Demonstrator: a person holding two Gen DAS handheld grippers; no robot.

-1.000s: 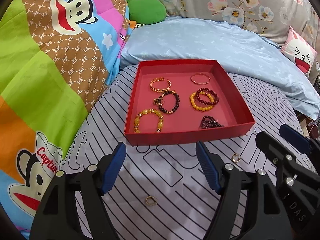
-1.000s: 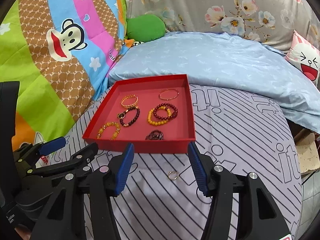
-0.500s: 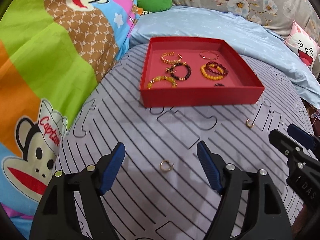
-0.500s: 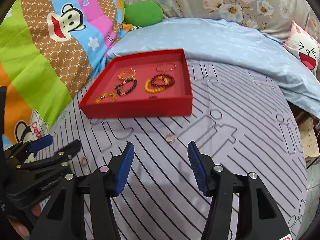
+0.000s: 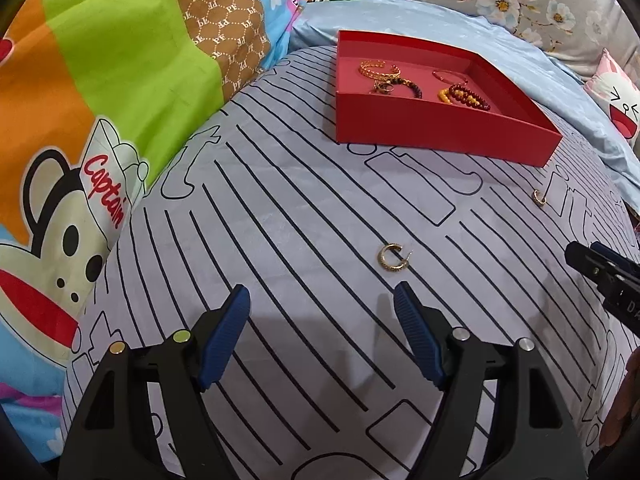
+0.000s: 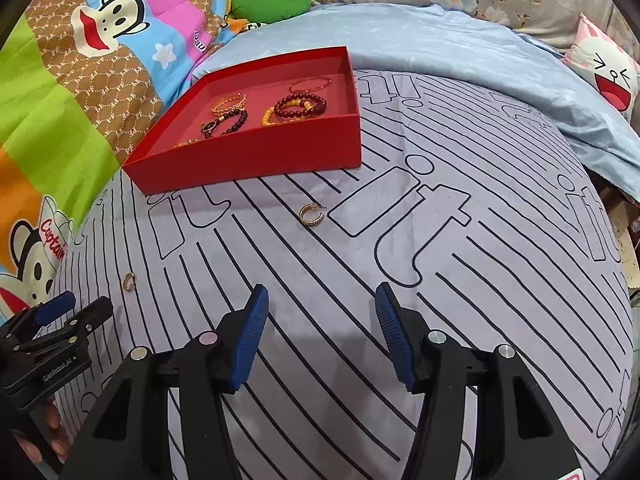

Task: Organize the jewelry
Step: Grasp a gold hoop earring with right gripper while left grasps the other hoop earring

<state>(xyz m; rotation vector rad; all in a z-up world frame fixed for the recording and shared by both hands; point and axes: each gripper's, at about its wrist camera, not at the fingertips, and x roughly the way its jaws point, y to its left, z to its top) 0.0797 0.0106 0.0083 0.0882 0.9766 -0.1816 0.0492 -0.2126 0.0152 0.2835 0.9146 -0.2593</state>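
Two earrings loose: both gold hoop earrings lie on the striped grey bedsheet [image 5: 280, 220], outside the red tray [image 5: 432, 128].
Tray contents: gold, dark-bead and amber bracelets [image 6: 300, 106] already sit inside; the earrings do not.
Left gripper [image 5: 322, 312]: fingers spread wide, holding nothing, poised just above the sheet.
Left earring [image 5: 392, 258]: lies ahead of the left fingertips and off to their right, closer to the right-hand blue pad [image 5: 416, 332] than to the gap's middle; it lies flat with its post pointing away to the right.
Right gripper [image 6: 320, 308]: fingers equally wide apart, empty.
Right earring [image 6: 311, 215]: lies almost straight ahead of the right gap, between fingertips and the tray's near wall, flat on the sheet.
Nearer hand: each gripper faces its own earring; the left one looks the closer to its target.
Next move, judged: left needs a small shift right and forward; a thin flat hoop on soft cloth may slip from the pads.
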